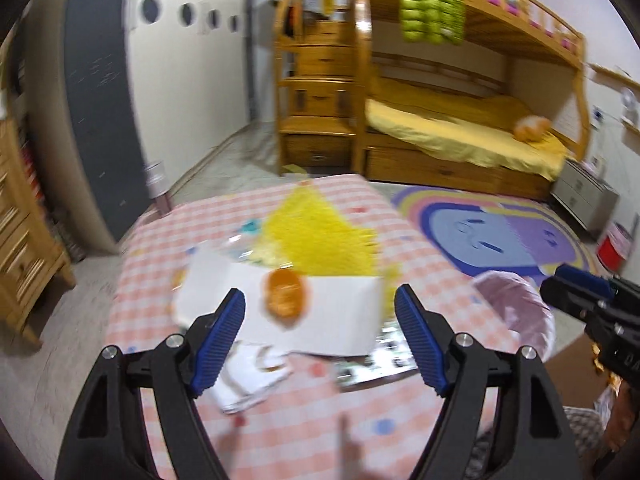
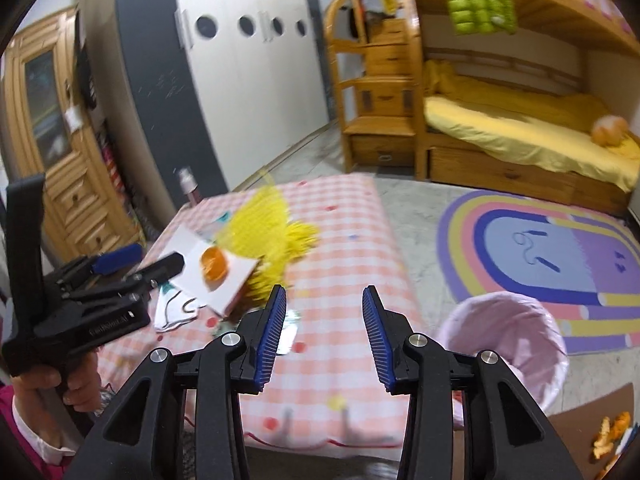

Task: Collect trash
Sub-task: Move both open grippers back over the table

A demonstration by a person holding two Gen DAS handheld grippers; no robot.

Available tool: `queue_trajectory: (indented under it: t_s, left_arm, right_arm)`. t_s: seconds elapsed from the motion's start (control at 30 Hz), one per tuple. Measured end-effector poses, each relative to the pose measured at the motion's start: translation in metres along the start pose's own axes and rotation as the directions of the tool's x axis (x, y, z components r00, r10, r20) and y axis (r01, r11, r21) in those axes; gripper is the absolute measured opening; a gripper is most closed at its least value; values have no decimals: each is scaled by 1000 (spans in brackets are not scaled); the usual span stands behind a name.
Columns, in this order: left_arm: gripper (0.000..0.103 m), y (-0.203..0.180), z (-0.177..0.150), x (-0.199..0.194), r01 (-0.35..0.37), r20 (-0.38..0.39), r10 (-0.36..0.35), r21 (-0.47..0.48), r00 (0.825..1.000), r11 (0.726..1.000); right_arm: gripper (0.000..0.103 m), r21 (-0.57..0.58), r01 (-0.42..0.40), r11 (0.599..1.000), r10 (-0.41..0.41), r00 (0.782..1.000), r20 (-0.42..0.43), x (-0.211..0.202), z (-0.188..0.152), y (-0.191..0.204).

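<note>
From the left wrist, the left gripper (image 1: 320,320) hangs over a low table covered in a pink checked cloth (image 1: 320,432), its blue-padded jaws spread wide with nothing between them. Beyond the fingertips the trash lies in a blurred heap on the cloth: a white sheet of paper (image 1: 332,312) with an orange peel (image 1: 285,294) on it, a yellow mesh bag (image 1: 320,236) behind, a crumpled white wrapper (image 1: 252,376) under the left finger and a shiny foil packet (image 1: 376,356) by the right finger. A bin lined with a pink bag (image 1: 516,308) stands just beside the table's right edge, and the right gripper (image 1: 576,292) reaches in above it. A rainbow rug (image 1: 500,236) and a wooden bunk bed (image 1: 460,136) fill the room behind. From the right wrist, the right gripper (image 2: 325,328) hovers over the cloth (image 2: 344,368) partly spread and empty, while the left gripper (image 2: 140,260), held by a hand (image 2: 76,384), sits just before the paper (image 2: 236,276) and peel (image 2: 215,267). The mesh bag (image 2: 260,232), wrapper (image 2: 176,308) and foil packet (image 2: 286,330) surround them; the bin (image 2: 508,340) stands low right of the table
</note>
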State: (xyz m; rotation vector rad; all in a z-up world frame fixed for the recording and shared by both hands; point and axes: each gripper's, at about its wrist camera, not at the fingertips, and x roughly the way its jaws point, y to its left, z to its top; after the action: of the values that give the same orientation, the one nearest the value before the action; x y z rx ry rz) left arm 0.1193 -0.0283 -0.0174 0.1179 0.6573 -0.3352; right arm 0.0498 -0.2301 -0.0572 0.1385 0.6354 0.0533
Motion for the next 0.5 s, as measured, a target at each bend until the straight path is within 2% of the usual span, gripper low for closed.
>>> queue_trajectory:
  t_s: [0.07, 0.17, 0.3, 0.4, 0.5]
  left_arm:
    - [75, 22, -8, 3, -34, -5, 34, -30, 999, 999]
    - [75, 50, -23, 12, -96, -58, 92, -65, 994, 993]
    - [75, 63, -28, 18, -61, -101, 50, -105, 994, 993]
    - [75, 53, -25, 24, -64, -105, 56, -74, 993, 995]
    - [75, 42, -25, 36, -37, -122, 31, -49, 992, 998]
  right_arm:
    - [41, -26, -11, 1000, 11, 1000, -20, 18, -2, 13]
    - [42, -42, -7, 999, 5, 999, -43, 44, -9, 25]
    - [42, -45, 6, 999, -9, 998, -57, 59, -13, 32]
    - [42, -57, 34, 998, -36, 999, -27, 58, -10, 35]
    - [42, -58, 31, 998, -36, 997, -74, 68, -9, 32]
